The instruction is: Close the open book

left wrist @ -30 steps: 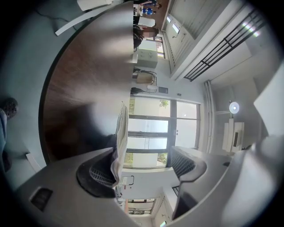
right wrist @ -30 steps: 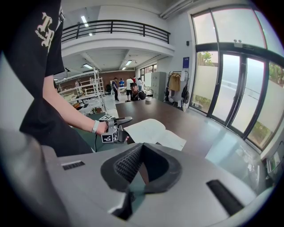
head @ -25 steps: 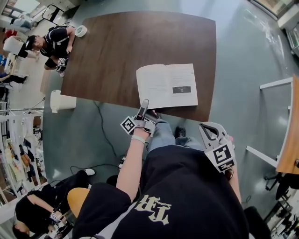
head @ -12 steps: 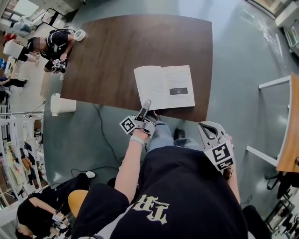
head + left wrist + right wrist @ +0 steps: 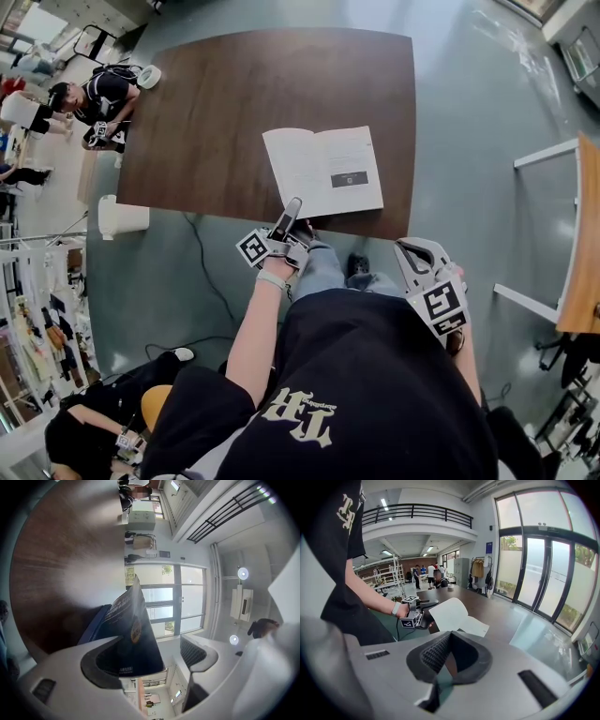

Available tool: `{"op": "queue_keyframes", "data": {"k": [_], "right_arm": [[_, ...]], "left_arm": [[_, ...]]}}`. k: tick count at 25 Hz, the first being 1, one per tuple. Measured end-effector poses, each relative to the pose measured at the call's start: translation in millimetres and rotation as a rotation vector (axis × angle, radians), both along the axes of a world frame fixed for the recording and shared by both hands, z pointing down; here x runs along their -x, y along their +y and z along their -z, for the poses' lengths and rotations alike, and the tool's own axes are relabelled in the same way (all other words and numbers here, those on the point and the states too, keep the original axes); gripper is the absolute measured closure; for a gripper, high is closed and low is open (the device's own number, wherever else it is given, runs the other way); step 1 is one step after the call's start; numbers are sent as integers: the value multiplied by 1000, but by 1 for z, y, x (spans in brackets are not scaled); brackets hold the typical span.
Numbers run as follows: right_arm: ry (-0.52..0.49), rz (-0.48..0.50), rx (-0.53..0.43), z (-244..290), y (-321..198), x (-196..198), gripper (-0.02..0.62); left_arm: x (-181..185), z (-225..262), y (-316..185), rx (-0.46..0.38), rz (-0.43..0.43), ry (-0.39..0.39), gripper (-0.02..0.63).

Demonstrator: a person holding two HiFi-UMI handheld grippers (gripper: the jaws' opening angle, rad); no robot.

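An open book [image 5: 323, 172] lies pages up near the front edge of the brown table [image 5: 234, 103]. My left gripper [image 5: 292, 206] reaches its near left corner. In the left gripper view the jaws stand open [image 5: 157, 644], and the dark blue cover [image 5: 129, 630] rises between them, close to the left jaw. The right gripper view shows the book's left leaf [image 5: 449, 612] curling up beside the left gripper [image 5: 424, 605]. My right gripper [image 5: 419, 255] hangs shut and empty off the table's front edge, by my right side; its pads meet [image 5: 449, 641].
A person [image 5: 94, 98] sits on the floor beyond the table's far left corner, beside a tape roll [image 5: 148, 75]. A white bin [image 5: 122, 216] stands left of the table. A second table's edge [image 5: 581, 244] is at the right. A cable [image 5: 211, 272] runs across the floor.
My left gripper stays at the book's near left corner and my right gripper stays by my side. Only the head view has shifted a little.
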State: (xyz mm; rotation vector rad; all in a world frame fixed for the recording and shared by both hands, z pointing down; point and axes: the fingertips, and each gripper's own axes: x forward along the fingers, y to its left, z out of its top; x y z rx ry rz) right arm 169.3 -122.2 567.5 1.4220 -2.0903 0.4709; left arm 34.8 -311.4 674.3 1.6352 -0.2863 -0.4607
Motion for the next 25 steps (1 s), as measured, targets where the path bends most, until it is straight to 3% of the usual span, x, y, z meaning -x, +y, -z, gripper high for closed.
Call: {"op": "queue_keyframes", "data": {"k": [25], "right_arm": [[10,-57,13,-4,9,-13,607]], "left_arm": [[-49,10,14,-18,-144,9,221]]}}
